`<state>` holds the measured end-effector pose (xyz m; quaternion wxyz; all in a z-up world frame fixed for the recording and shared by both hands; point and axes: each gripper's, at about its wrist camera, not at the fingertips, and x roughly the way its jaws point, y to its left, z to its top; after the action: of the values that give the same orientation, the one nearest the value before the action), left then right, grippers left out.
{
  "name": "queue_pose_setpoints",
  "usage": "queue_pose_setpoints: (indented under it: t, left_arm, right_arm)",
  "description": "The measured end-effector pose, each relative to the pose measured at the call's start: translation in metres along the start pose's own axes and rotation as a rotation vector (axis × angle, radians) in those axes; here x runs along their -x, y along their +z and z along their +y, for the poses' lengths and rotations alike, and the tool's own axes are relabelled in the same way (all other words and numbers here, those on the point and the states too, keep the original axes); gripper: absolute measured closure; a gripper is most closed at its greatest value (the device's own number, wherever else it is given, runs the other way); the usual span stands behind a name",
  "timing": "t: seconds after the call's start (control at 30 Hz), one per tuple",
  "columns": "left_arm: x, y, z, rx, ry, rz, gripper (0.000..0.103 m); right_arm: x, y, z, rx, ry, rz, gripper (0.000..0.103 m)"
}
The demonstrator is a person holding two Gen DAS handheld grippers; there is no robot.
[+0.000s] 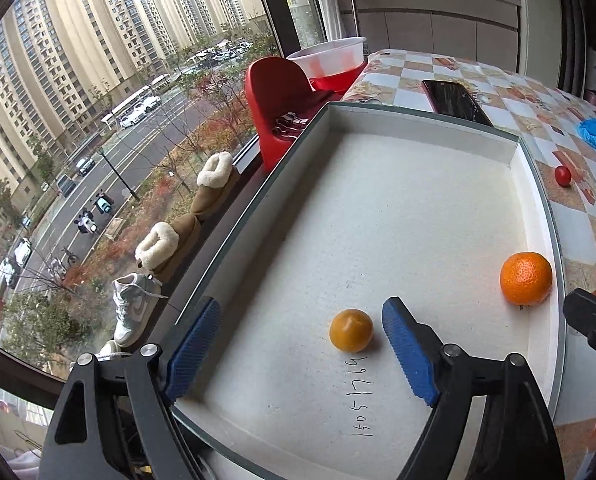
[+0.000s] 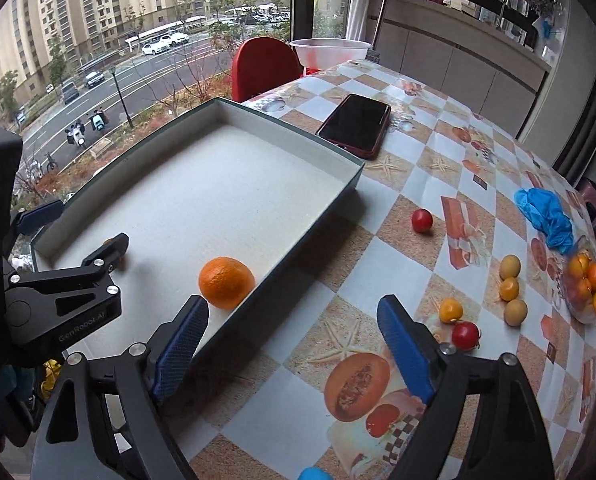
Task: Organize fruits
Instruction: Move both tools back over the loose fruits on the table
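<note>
Blue-padded left gripper (image 1: 298, 354) is sitting nearest the lens, jaws standing wide apart and gripping nothing; the small yellow-orange round fruit (image 1: 351, 330) is lying between them on the box floor, free of both pads.

Checked, fruit-printed plastic cloth over the desk (image 2: 418, 184) is carrying everything listed below.

Shallow rectangular cardboard box with dark green outer walls and white lining (image 1: 398, 216) is resting at the window-side edge of the desk, overhanging it slightly, as far as can be judged.

Blue-padded right gripper (image 2: 294, 344) is hovering with jaws wide and empty, straddling the near box wall.

Dark phone in a red case (image 2: 356, 126) is lying just beyond the box.

Large dimpled orange mandarin (image 2: 226, 282) is sitting inside the box against its near wall.

Loose small fruits, yellow (image 2: 510, 267) and red (image 2: 422, 220), are waiting on the cloth outside the box, well apart from it.

Risk: round fruits are likely rolling when nudged; a pad clipping the box wall could be shoving the box toward the window-side edge of the desk.
</note>
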<state>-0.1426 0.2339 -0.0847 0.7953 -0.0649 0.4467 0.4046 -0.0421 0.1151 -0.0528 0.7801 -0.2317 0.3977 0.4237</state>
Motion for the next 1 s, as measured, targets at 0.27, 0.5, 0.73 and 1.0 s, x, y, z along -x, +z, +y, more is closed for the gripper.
queue_pose_setpoints:
  t: [0.27,0.5,0.73,1.0]
  left_arm:
    - [0.031,0.006,-0.006,-0.045,0.045,-0.092,0.019]
    - [0.057,0.016,-0.002,0.006,-0.170,-0.106,0.019]
    - [0.063,0.020,-0.020,0.021,-0.407,0.025,0.019]
    - [0.075,0.014,-0.058,-0.089,-0.447,0.073,0.019]
  right_arm:
    - [0.004,-0.017,-0.030,-0.073,-0.031,0.005,0.013]
    - [0.000,-0.035,-0.052,-0.117,-0.062,0.049,0.013]
    - [-0.001,-0.060,-0.079,-0.178,-0.113,0.097,0.013]
    - [0.000,-0.081,-0.107,-0.225,-0.204,0.141,0.013]
